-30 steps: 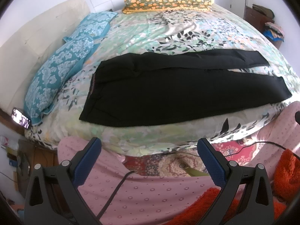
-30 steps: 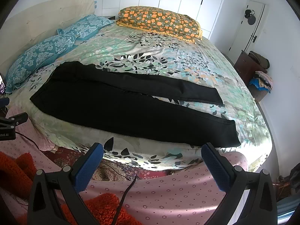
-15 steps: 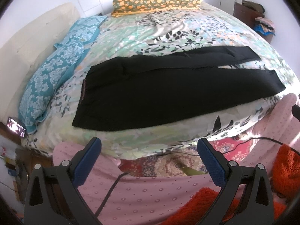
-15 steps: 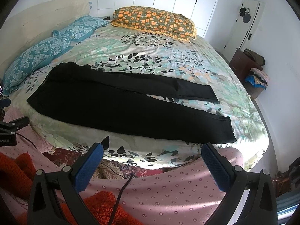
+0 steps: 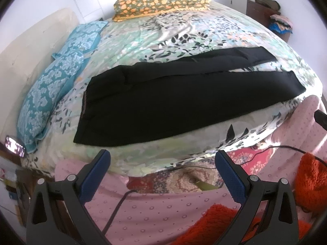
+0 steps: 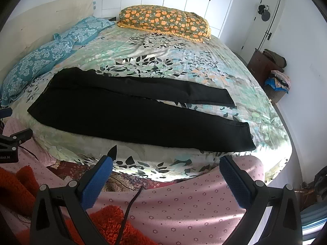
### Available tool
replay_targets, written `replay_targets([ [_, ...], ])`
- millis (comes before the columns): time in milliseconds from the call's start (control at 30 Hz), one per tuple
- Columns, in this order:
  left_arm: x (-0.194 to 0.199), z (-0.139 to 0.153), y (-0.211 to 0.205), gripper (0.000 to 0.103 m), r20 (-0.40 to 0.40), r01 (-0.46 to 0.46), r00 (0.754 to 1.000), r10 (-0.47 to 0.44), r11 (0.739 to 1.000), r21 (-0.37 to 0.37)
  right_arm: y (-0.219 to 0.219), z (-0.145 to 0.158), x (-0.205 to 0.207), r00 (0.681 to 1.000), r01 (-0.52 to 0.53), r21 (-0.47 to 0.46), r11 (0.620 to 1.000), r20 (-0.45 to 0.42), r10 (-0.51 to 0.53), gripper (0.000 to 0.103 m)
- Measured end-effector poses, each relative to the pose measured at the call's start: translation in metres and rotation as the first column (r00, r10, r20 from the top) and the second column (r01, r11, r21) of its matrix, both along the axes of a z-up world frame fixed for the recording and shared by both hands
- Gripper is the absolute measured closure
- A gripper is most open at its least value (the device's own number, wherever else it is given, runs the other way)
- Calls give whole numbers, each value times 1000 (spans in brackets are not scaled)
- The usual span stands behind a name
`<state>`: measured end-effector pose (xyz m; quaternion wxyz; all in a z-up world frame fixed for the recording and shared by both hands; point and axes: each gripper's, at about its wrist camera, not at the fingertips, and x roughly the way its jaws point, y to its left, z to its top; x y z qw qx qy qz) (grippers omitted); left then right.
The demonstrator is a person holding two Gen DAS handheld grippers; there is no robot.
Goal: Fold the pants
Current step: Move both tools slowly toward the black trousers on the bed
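Note:
Black pants point(image 5: 173, 100) lie flat on the bed, waist to the left and both legs spread out to the right; they also show in the right wrist view point(image 6: 130, 110). My left gripper point(image 5: 162, 159) is open and empty, held off the bed's near edge, short of the pants. My right gripper point(image 6: 165, 165) is open and empty, also off the near edge, below the nearer leg. Part of the left gripper point(image 6: 12, 143) shows at the left edge of the right wrist view.
The bed has a floral sheet point(image 6: 184, 61), blue pillows point(image 5: 53, 85) at left and an orange-patterned pillow point(image 6: 163, 20) at the far side. A phone point(image 5: 15, 146) sits at the bed's left corner. A dresser with clothes point(image 6: 271, 69) stands at right. Pink dotted cloth point(image 5: 163, 208) lies below the grippers.
Both views have shifted: the bed and pants now sit slightly farther and higher in the frames. The pants lie unchanged and both grippers stay open.

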<state>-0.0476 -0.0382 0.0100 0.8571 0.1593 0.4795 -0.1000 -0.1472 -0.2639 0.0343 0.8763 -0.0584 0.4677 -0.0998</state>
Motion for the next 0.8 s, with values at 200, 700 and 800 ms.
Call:
replay_targets([
  [200, 0, 0, -3, 1, -3, 11, 1000, -11, 1000, 6, -1, -2, -1, 1000, 7, 6, 1000, -2, -7, 0],
  [700, -3, 0, -8, 1, -5, 29, 1000, -29, 1000, 9, -3, -1, -2, 1000, 15, 2, 1000, -5, -15, 0],
  [800, -3, 0, -8, 1, -6, 29, 1000, -29, 1000, 8, -3, -1, -2, 1000, 18, 8, 1000, -10, -17, 0],
])
